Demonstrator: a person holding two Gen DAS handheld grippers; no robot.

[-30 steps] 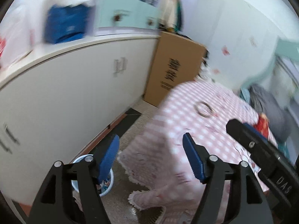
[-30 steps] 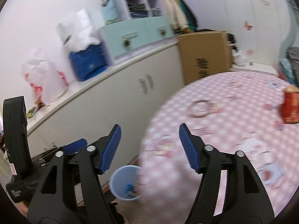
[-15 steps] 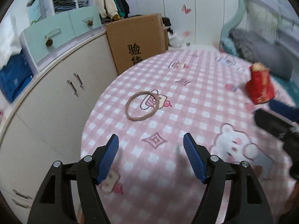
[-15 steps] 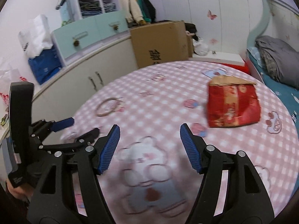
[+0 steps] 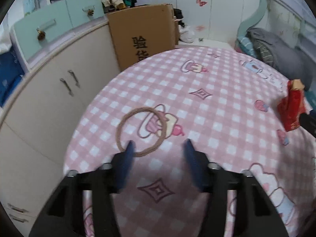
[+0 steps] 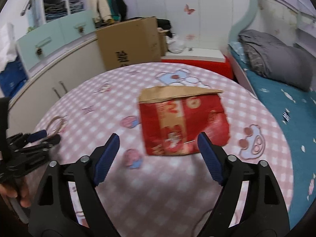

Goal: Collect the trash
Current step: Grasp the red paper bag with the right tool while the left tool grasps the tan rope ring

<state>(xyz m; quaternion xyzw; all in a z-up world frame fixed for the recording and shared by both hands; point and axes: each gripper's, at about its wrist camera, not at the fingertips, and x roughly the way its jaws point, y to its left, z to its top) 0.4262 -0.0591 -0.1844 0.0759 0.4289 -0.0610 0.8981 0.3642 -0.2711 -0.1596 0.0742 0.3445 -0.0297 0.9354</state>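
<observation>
Right wrist view: we hold our right tongs [image 6: 158, 152] spread wide and empty over the pink checked tabletop [image 6: 256, 106], framing a torn red paper wrapper [image 6: 183, 122] that lies flat, likely to straddle it. Well left of the wrapper, our left tongs [image 5: 158, 150], also parted and empty, hover at a brown string loop [image 5: 141, 131].

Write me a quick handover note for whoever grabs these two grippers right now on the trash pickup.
Left gripper: open, empty, low over the brown string loop near the table's left edge; one fingertip overlaps the loop in view.
Right gripper: open, empty, aimed at the torn red paper bag lying flat mid-table.
Both pieces lie on the pink checked tablecloth.
Done: nothing picked up yet.
Left: grasp both and bin them; no bin in view.
</observation>
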